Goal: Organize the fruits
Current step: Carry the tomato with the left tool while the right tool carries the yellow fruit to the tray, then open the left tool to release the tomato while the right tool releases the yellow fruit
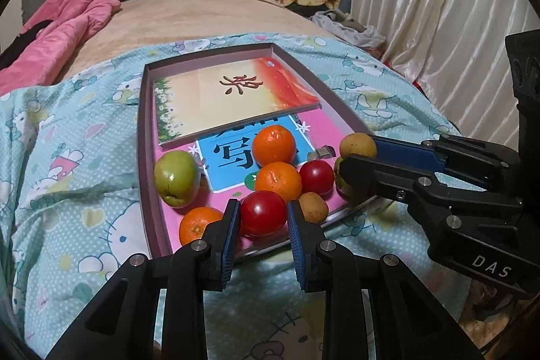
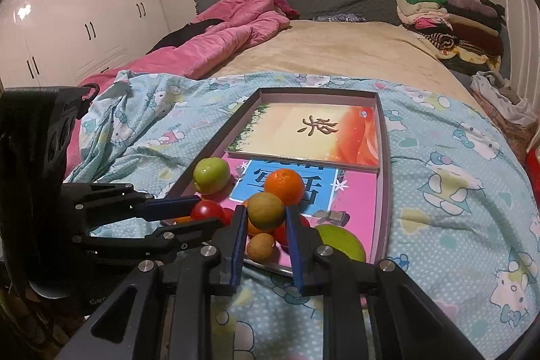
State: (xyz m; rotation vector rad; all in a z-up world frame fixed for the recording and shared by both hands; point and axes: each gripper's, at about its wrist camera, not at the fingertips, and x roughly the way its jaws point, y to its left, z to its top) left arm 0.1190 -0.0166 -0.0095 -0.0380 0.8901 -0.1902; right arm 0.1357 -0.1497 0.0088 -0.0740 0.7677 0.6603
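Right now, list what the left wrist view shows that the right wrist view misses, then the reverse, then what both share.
Only the left wrist view: the white curtain and the left gripper shut on a red tomato.

Only the right wrist view: the white wardrobe and the right gripper shut on a brownish-green fruit.

Both: the shallow box of fruit, the books, the pink quilt.
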